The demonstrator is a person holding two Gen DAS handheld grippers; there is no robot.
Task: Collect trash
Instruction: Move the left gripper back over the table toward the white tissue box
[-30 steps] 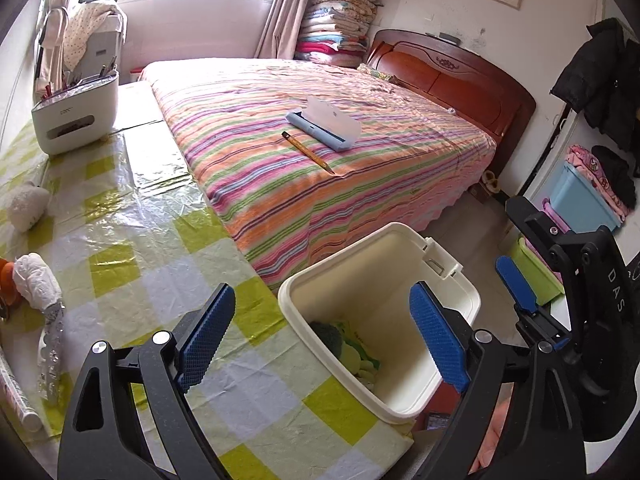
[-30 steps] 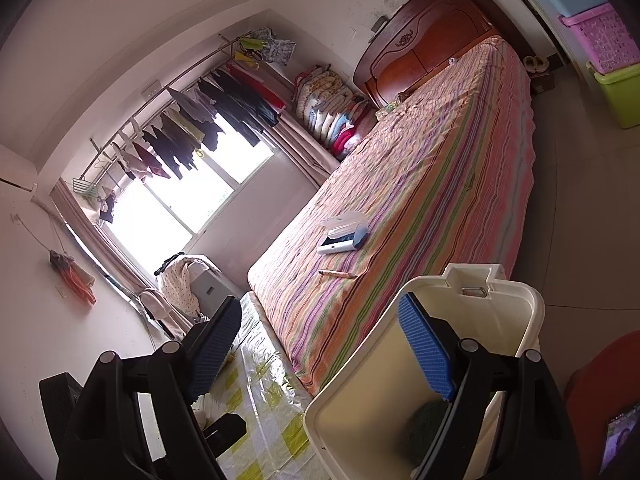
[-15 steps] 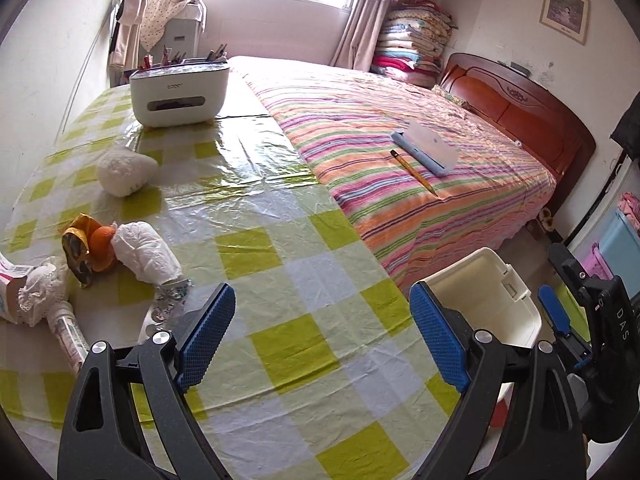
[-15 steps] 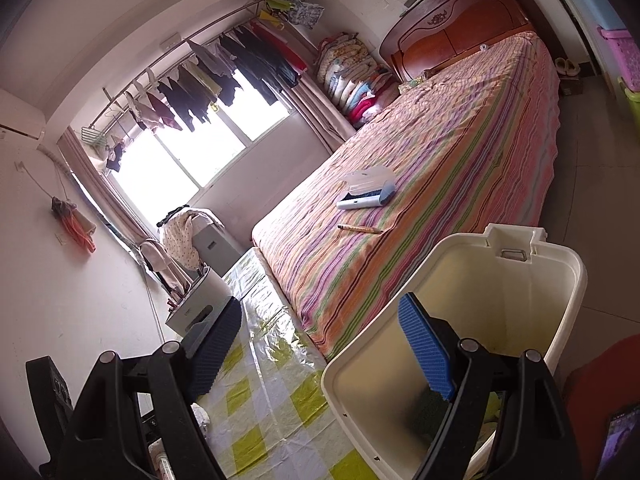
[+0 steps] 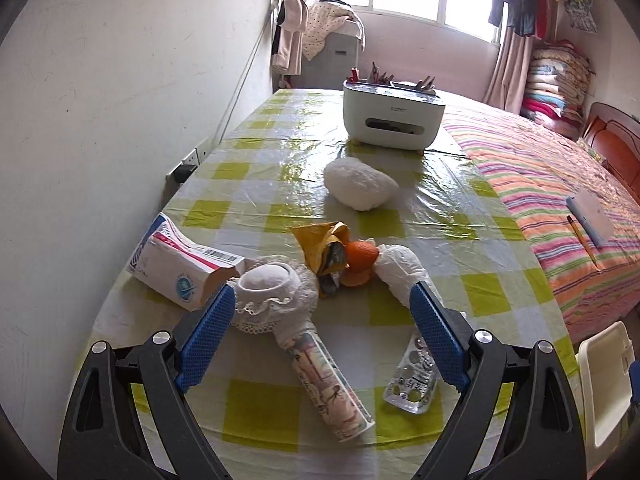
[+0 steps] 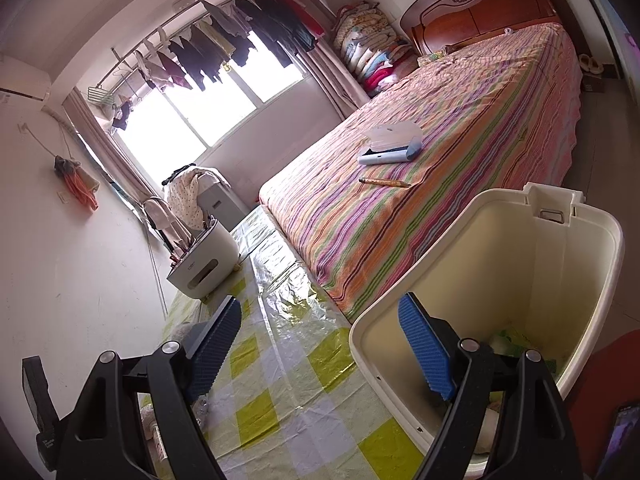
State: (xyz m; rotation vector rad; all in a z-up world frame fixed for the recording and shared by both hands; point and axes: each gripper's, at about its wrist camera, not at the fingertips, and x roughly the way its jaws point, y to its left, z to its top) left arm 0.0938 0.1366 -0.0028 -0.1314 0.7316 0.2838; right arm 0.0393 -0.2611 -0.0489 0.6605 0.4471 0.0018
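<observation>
Left gripper [image 5: 320, 340], fingers spread and empty, is framing the printed cardboard tube [image 5: 330, 386], its long axis running diagonally between the fingers.

Left wrist view looks steeply down along its fingers, close over the checked table [image 5: 280, 184]. Right wrist view, rolled, looks shallower across the bin [image 6: 520, 248] toward the bed [image 6: 460, 120]. Both share table, organiser box [image 5: 392, 120], bed.

The white bin [image 5: 606, 380] is cut off at the left-wrist view's right edge.
</observation>
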